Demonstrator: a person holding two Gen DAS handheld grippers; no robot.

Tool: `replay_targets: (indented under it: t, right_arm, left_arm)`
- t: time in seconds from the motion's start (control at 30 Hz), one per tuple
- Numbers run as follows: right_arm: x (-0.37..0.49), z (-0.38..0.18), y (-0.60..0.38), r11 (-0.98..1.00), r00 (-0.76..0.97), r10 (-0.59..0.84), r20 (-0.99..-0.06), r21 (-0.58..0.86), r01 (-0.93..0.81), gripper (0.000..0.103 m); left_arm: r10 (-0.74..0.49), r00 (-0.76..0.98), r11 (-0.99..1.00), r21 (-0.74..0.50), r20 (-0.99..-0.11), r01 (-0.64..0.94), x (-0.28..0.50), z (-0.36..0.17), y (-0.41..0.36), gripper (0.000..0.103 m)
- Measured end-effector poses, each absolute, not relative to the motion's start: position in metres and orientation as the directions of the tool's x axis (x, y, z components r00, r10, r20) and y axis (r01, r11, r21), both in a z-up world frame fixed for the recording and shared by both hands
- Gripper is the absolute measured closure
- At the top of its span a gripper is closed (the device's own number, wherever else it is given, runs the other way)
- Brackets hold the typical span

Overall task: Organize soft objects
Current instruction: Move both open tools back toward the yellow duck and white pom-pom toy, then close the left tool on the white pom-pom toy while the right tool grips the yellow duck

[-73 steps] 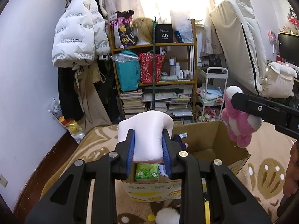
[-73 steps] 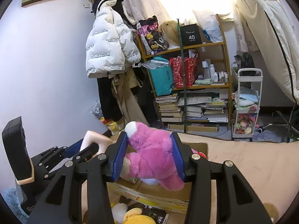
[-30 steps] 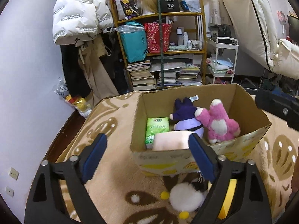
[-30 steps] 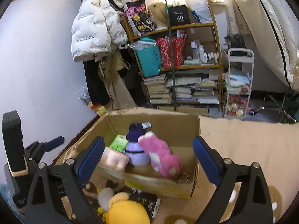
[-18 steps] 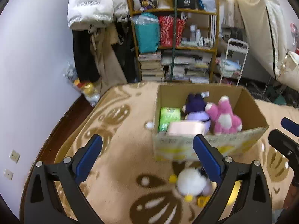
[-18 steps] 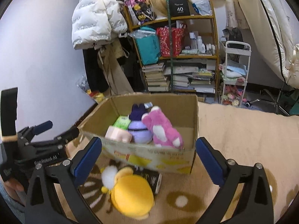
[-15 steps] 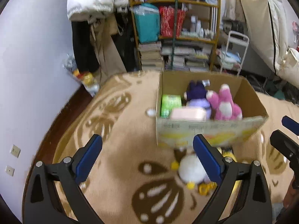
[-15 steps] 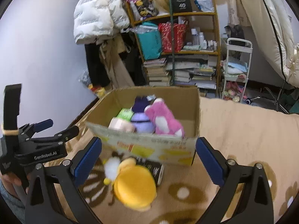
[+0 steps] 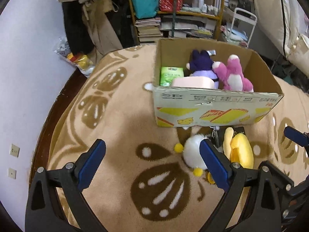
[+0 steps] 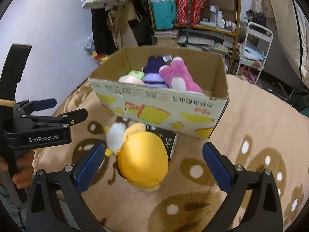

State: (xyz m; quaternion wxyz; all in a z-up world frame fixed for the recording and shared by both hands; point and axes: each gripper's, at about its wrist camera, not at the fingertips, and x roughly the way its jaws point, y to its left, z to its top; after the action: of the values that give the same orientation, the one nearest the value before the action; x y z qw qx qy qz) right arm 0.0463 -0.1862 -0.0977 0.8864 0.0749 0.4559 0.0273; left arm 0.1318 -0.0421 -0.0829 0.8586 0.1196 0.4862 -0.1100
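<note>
A cardboard box (image 9: 212, 106) stands on the rug and holds a pink plush (image 9: 234, 75), a purple plush (image 9: 200, 63), a pale pink cushion (image 9: 191, 82) and a green tissue pack (image 9: 171, 74). In front of it lie a white pompom plush (image 9: 191, 152) and a yellow plush (image 9: 241, 150). My left gripper (image 9: 152, 166) is open and empty over the rug, left of the white plush. My right gripper (image 10: 152, 164) is open and empty, with the yellow plush (image 10: 143, 158) lying between its fingers on the floor. The box (image 10: 164, 108) also shows in the right wrist view.
A black packet (image 10: 168, 141) lies under the yellow plush against the box. A shelf of books and bags (image 9: 173, 15) and a white trolley (image 9: 243, 27) stand behind the box. Coats (image 10: 119, 9) hang at the back left. The wall (image 9: 23, 58) runs along the left.
Both grippers let go of their toys into the box, opened wide, then pulled back and down toward the plush toys lying in front of the box.
</note>
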Motion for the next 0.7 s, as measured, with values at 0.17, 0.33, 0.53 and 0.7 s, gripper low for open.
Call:
replay_targets:
  t: [0.17, 0.33, 0.53, 0.7]
  right_arm:
    - [0.052, -0.112, -0.183, 0.985, 0.537, 0.137, -0.832, 0.172, 0.015, 0.0]
    - [0.057, -0.126, -0.168, 0.988, 0.479, 0.149, -0.865, 0.152, -0.033, 0.0]
    - [0.067, -0.153, -0.153, 0.987, 0.383, 0.159, -0.91, 0.14, -0.078, 0.005]
    - [0.071, -0.167, -0.15, 0.986, 0.329, 0.163, -0.93, 0.145, -0.081, 0.025]
  left_arm:
    - [-0.083, 0.479, 0.939, 0.092, -0.874, 0.331, 0.141, -0.091, -0.055, 0.006]
    - [-0.089, 0.444, 0.933, 0.081, -0.892, 0.35, 0.146, -0.101, -0.063, 0.007]
    - [-0.116, 0.358, 0.93, 0.024, -0.927, 0.366, 0.153, -0.115, -0.069, 0.006]
    - [-0.139, 0.281, 0.928, -0.025, -0.95, 0.372, 0.158, -0.133, -0.072, 0.007]
